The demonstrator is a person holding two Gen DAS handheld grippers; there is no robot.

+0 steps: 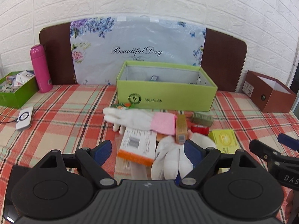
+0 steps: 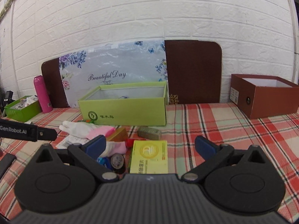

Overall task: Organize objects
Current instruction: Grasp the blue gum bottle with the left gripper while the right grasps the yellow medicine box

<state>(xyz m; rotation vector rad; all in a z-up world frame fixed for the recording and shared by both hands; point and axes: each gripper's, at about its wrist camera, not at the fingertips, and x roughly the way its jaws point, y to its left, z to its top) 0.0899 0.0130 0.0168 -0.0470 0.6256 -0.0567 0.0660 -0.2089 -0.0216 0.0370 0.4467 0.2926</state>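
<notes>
The loose pile of small objects lies just in front of the open lime-green cardboard box (image 1: 164, 93) on the plaid-covered table (image 1: 65, 112). You will likely find the white knit glove with a pink cuff (image 1: 142, 120) soft and light; pinch its cuff. The flat yellow-green carton (image 2: 149, 156), right of the glove, looks stiff; take it by its edges. Your left gripper (image 1: 147, 150) and right gripper (image 2: 149, 146) both hover spread, holding nothing.

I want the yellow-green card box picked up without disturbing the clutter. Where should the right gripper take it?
Grip the yellow-green box across its two long side edges, coming from above. It lies flat on the tablecloth, and the open right gripper already straddles it; its right side is free.
</notes>
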